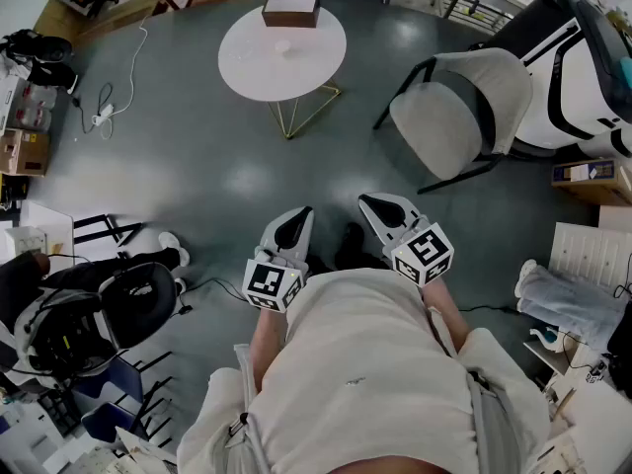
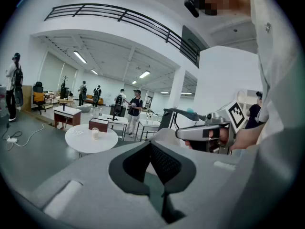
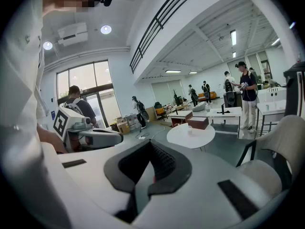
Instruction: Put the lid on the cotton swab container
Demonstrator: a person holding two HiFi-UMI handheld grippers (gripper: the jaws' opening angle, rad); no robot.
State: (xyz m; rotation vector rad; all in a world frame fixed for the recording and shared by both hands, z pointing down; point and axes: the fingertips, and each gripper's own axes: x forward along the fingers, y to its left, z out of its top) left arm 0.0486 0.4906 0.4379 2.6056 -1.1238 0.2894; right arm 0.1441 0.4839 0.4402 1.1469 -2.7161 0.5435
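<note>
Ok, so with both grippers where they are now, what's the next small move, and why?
Probably step forward toward the round white table. The small container stands there near a brown box, seemingly out of reach, while the left gripper and right gripper are shut and empty close to the body.
</note>
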